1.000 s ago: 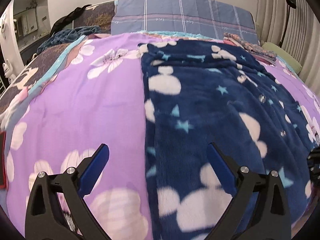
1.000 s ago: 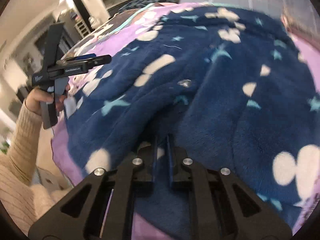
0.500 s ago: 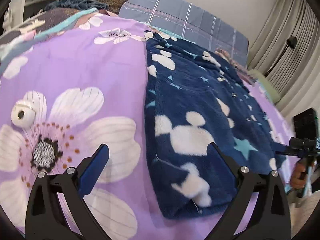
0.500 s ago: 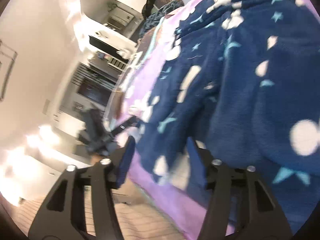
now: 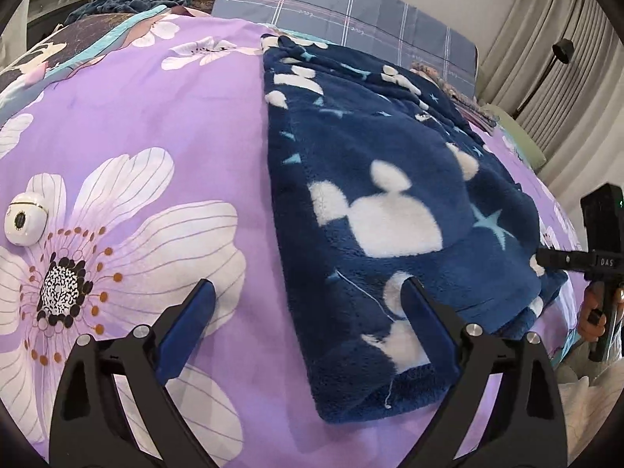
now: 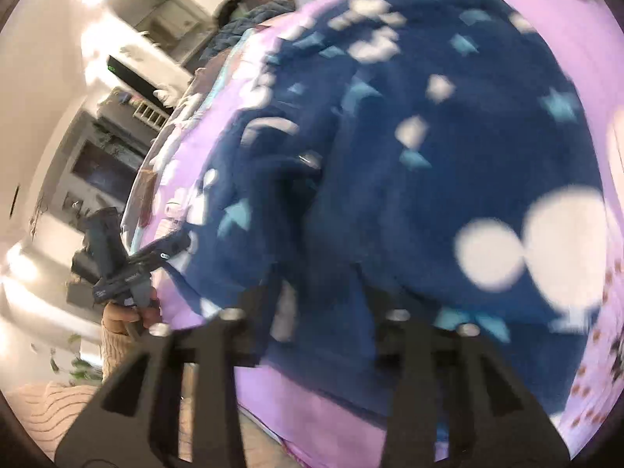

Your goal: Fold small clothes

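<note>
The left gripper (image 5: 308,312) is a black frame with triangular cut-outs, round silver screws on its arms, and two flat blue fingers (image 5: 187,327). The right gripper (image 6: 323,304) has the same black cut-out frame and silver screws, though its view is blurred; seen from the left wrist view it is a black bar with a boxy black block on top and white lettering on its side. The person wears a cream ribbed knit sleeve (image 6: 113,347) at the left wrist.

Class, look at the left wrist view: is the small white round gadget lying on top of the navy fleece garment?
No. The white round gadget lies on the purple floral bedspread, well apart from the navy fleece garment.
</note>
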Demonstrator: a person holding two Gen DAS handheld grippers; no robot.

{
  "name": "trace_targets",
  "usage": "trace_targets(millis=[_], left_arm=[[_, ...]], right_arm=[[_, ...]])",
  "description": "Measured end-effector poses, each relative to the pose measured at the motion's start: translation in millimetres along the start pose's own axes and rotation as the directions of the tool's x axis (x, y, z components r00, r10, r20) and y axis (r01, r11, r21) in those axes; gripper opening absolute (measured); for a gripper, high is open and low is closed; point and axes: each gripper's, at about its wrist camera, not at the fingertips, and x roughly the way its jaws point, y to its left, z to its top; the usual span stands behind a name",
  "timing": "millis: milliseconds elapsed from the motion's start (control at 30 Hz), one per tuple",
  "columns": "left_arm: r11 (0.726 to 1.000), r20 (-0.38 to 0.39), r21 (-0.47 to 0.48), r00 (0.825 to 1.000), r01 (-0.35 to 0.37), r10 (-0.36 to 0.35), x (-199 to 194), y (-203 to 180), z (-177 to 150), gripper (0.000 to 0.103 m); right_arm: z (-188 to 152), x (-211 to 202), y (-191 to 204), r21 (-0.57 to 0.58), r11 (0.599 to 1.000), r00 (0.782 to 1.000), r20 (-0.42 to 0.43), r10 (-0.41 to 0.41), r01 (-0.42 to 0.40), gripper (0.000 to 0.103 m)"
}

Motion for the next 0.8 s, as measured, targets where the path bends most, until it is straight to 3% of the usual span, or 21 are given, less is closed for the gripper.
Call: trace_targets(millis=[100,200,333,467,600,733,800], left_arm=[[1.000,-0.003,-0.006,1.000,0.020,-0.020,-4,-1,-2,0.092],[0.999,-0.014,-0.011,0.999,0.047,-0.047,-8,1,-5,0.092],[0.994,-0.019,-0.040,0.994,0.103,-0.104,-11,3,-7,0.083],[0.990,-0.033,-0.039,0.990,0.135,-0.136,-14,-1,-11,0.067],[0.990,-0.071,0.011,0.987,0.144,-0.142,-12,-11,-13,0.067],[0.981,-0.066,-0.005,0.979,0.194,-0.194,-2,-13,-10,0.093],[0.984,-0.049,0.007,0.983,0.178,-0.178,2,-18,-9,0.094]], right_arm=[[-7,-32,-12,0.019,0.999,0.995,0.099,0.028,-0.030,0.045],[-18,-78,-38,0.097,0.994,0.972,0.225,-0.069,0.048,0.049],[-34,-102,-85,0.259,0.959,0.958,0.230,-0.174,0.112,0.051],[-55,-86,-109,0.337,0.940,0.982,0.189,-0.016,-0.049,0.051],[-53,-70,-103,0.308,0.943,0.980,0.185,0.073,-0.128,0.057],[-36,-56,-94,0.271,0.952,0.981,0.168,0.099,-0.143,0.062],[-32,-52,-92,0.258,0.954,0.980,0.165,0.112,-0.152,0.063]])
